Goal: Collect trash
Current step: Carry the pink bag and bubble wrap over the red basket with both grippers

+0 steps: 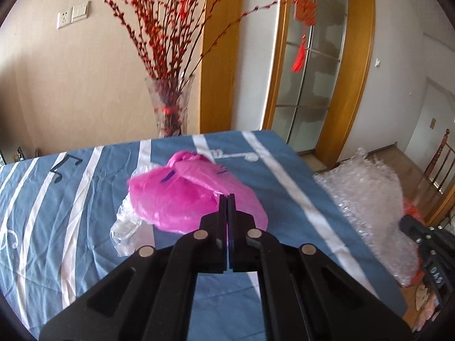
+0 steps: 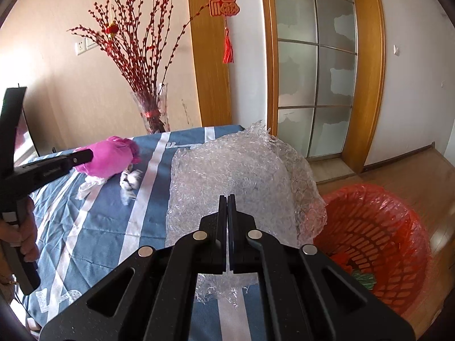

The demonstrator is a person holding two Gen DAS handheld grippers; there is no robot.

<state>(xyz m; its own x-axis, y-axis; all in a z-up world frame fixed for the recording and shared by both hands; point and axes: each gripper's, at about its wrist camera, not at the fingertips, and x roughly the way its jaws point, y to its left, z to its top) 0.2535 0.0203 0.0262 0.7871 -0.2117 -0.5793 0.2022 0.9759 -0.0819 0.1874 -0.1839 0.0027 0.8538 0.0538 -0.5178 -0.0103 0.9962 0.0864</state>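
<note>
Crumpled pink plastic bag [image 1: 182, 196] lies near the far edge of the blue striped tablecloth [image 1: 85, 199]. Left gripper [image 1: 227, 199] appears clamped on its near edge; right gripper [image 2: 227, 199] pinches clear bubble wrap [image 2: 241, 176]. Lift both slowly toward the red-lined basket [image 2: 398, 227] beside the right edge.

Left gripper [image 1: 227, 199] closed; right gripper [image 2: 227, 199] closed.

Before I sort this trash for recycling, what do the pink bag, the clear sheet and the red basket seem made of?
Pink bag: thin glossy plastic film, crinkled and knotted at the top.
Clear sheet: bubble wrap, likely soft plastic, with a shiny bubbled texture.
Red basket: apparently rigid moulded plastic with slotted walls, lined with a thin translucent red bag.
</note>
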